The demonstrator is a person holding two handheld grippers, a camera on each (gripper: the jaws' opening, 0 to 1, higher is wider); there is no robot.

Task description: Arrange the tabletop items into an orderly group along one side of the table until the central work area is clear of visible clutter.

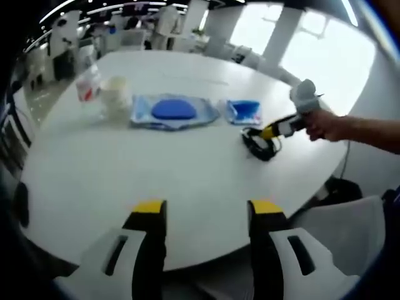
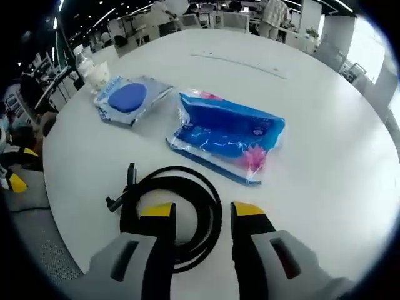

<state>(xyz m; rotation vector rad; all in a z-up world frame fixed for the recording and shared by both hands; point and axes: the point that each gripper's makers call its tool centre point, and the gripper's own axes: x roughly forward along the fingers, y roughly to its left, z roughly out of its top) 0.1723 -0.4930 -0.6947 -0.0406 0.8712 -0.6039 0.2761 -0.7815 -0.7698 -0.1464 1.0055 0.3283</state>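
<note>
1. Big round white table (image 1: 125, 175) in an open office, bright windows behind.
2. Left gripper view, left to right: a clear bottle (image 1: 88, 84), a white cup (image 1: 116, 95), a packet with a blue disc (image 1: 173, 111), a smaller blue pouch (image 1: 244, 112), then the coiled black cable (image 1: 259, 142).
3. Left claw (image 1: 206, 215) hangs wide open and empty, well back near the table edge.
4. Right claw (image 2: 201, 219) is parted too, gripping nothing, jaws straddling the coil's near rim. It's clearly the closer one, so I'd guess the cable goes next.
</note>
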